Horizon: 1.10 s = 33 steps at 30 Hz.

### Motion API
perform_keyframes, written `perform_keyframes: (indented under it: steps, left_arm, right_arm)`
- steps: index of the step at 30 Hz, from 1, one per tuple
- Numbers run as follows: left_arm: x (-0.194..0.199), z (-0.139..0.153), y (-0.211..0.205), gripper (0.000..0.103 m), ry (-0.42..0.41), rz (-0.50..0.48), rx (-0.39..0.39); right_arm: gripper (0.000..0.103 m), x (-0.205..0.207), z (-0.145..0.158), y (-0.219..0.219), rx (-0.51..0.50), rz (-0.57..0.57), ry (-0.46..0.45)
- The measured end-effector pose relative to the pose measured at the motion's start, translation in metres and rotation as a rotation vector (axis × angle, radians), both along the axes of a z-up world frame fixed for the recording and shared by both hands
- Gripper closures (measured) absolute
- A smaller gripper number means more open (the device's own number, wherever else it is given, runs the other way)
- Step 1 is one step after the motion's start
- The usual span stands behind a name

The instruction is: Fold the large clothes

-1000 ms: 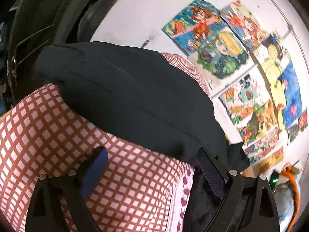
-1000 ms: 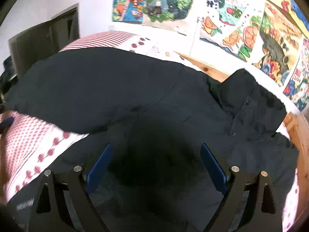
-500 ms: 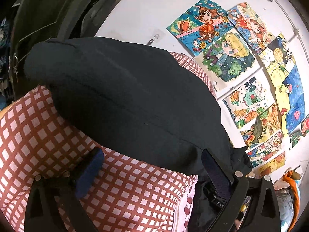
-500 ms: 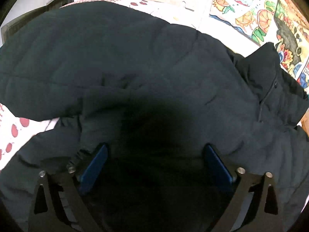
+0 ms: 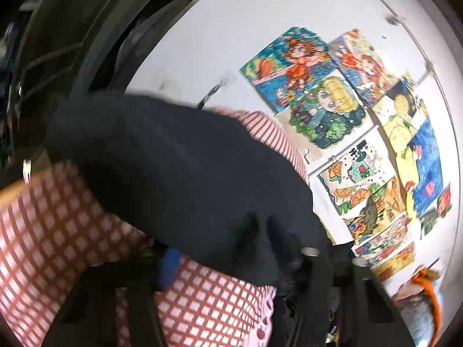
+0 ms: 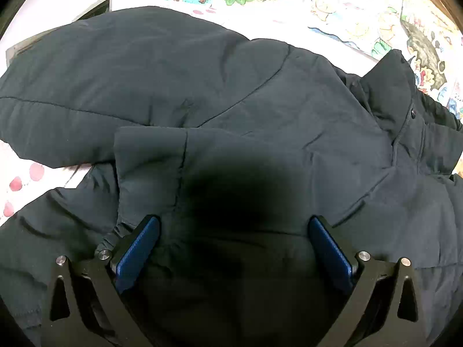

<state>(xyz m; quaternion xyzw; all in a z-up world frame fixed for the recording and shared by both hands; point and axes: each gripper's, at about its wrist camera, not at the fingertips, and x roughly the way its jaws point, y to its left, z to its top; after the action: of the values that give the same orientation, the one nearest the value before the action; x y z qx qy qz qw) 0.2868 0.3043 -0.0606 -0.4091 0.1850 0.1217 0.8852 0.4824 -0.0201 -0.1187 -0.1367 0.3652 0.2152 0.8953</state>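
Observation:
A large black padded jacket (image 6: 260,110) lies spread on the bed. One sleeve (image 5: 173,167) stretches over the red-checked bedsheet (image 5: 58,237) in the left wrist view. My left gripper (image 5: 222,257) has its jaws narrowed around the sleeve's edge, with dark fabric between the blue pads; the view is blurred. My right gripper (image 6: 234,245) is open, low over the jacket's body, its blue pads (image 6: 136,248) wide apart with nothing between them. A folded sleeve cuff (image 6: 150,159) lies just ahead of it. The collar (image 6: 396,92) is at the right.
Colourful drawings (image 5: 347,110) cover the white wall behind the bed. A dark doorway or cabinet (image 5: 58,43) stands at the left. A pink sheet with red dots (image 6: 17,179) shows at the left edge. An orange object (image 5: 428,289) sits at the lower right.
My left gripper's jaws have closed in from wide open onto the sleeve's edge. My right gripper has dropped closer to the jacket and stays open.

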Motion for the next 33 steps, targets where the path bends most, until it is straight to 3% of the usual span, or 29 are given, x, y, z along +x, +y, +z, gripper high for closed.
perform_keyframes:
  steps: [1, 4, 7, 10, 14, 17, 24, 29, 33]
  left_arm:
    - [0.0, 0.007, -0.001, 0.079, 0.003, 0.003, 0.042]
    - [0.002, 0.027, -0.007, 0.089, 0.007, -0.004, 0.152]
    - [0.005, 0.049, -0.018, 0.091, 0.0, -0.014, 0.247]
    - [0.01, 0.072, -0.033, 0.092, -0.029, -0.033, 0.328]
    - [0.015, 0.107, -0.063, 0.093, -0.089, -0.074, 0.451]
    - [0.018, 0.131, -0.091, 0.093, -0.148, -0.129, 0.523]
    - [0.033, 0.161, -0.173, 0.093, -0.287, -0.356, 0.59]
    - [0.051, 0.164, -0.231, 0.093, -0.315, -0.483, 0.639]
    - [0.068, 0.151, -0.268, 0.093, -0.281, -0.579, 0.646]
  right_arm:
    - [0.002, 0.0, 0.001, -0.003, 0.003, 0.0, -0.002]
    - [0.002, -0.004, 0.01, -0.011, 0.034, -0.007, -0.025]
    - [0.002, -0.008, 0.041, -0.035, 0.131, -0.057, -0.099]
    - [0.002, -0.005, 0.067, -0.062, 0.223, -0.089, -0.111]
    - [0.002, -0.004, 0.09, -0.093, 0.262, -0.135, -0.123]
    - [0.002, -0.01, 0.09, -0.12, 0.258, -0.189, -0.14]
    - [0.002, -0.02, 0.085, -0.176, 0.265, -0.337, -0.19]
    - [0.002, -0.037, 0.089, -0.216, 0.345, -0.399, -0.21]
    - [0.002, -0.042, 0.084, -0.236, 0.366, -0.433, -0.216]
